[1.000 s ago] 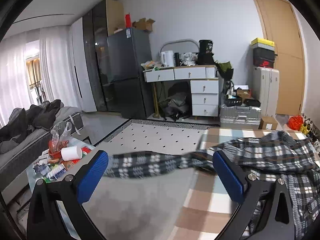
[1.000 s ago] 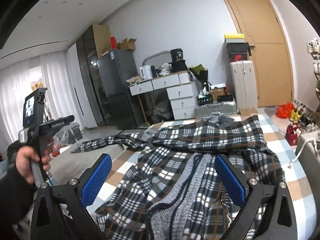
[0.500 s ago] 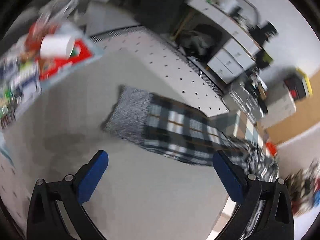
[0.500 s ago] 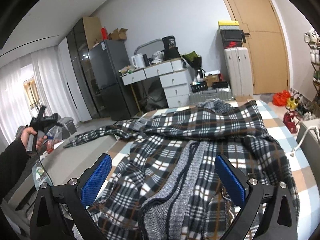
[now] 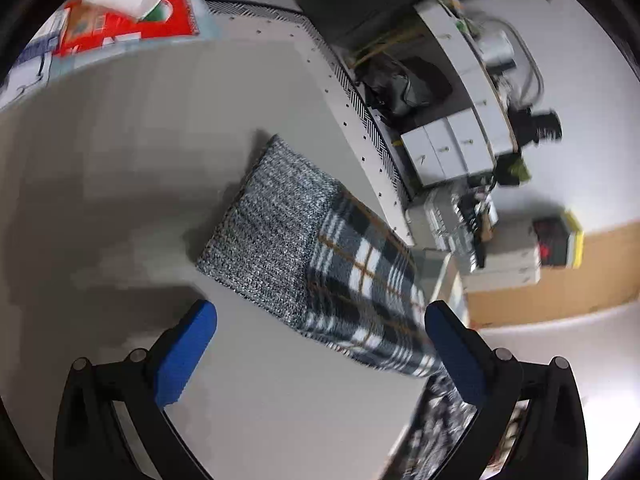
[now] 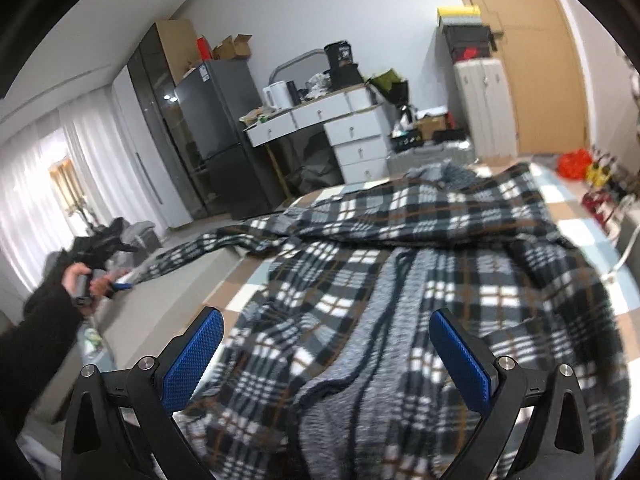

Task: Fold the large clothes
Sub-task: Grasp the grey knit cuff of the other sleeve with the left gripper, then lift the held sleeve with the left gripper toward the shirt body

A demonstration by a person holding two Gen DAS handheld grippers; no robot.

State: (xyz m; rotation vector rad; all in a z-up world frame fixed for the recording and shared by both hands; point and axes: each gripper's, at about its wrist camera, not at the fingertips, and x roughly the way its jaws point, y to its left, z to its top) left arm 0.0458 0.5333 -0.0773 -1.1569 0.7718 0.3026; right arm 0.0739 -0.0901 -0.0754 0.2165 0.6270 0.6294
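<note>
Both grippers are held with fingers spread and empty: left gripper over the plaid garment's knit-cuffed sleeve lying flat on grey bedding, right gripper over the spread-out body.

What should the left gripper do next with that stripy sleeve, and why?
Probably lower the left gripper and close it on the sleeve's grey cuff. Its fingers are open and empty, and the cuff lies flat on the grey surface just ahead of them. The sleeve stretches away from the crumpled plaid jacket, so it likely has to be folded in first.
</note>
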